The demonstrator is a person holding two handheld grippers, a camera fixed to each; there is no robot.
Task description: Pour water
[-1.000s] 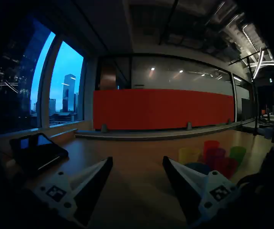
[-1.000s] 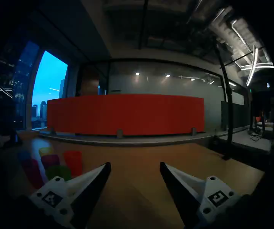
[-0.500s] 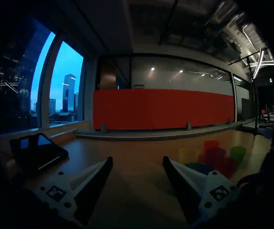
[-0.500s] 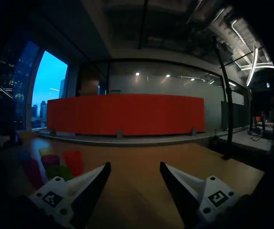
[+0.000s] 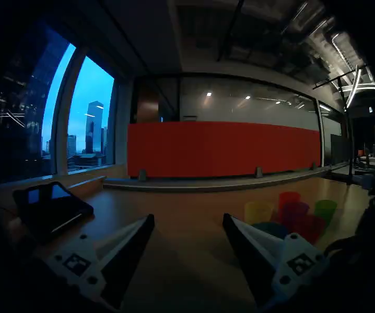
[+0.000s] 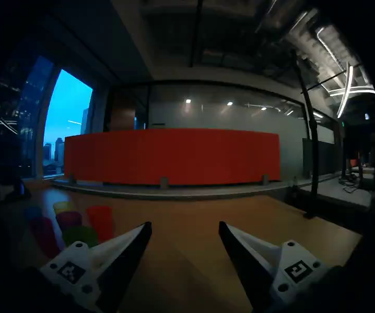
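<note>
Left gripper (image 5: 188, 218): jaws wide, empty, low over the table (image 5: 187, 208).
Right gripper (image 6: 185, 225): jaws wide, empty.
Cups (image 5: 292, 214): upright cluster on the table, rightward of left jaws, leftward of right jaws.
Nearer arm: too close to call.

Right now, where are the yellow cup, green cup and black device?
yellow cup (image 5: 258, 212): left gripper view, side wall.
green cup (image 5: 325, 209): left gripper view, side wall.
black device (image 5: 51, 205): left gripper view, top face.

A dark shape (image 6: 352, 149) appears at the far right.
In the right gripper view it now darkens the background beyond the black post (image 6: 311, 156); too dim to identify.
</note>
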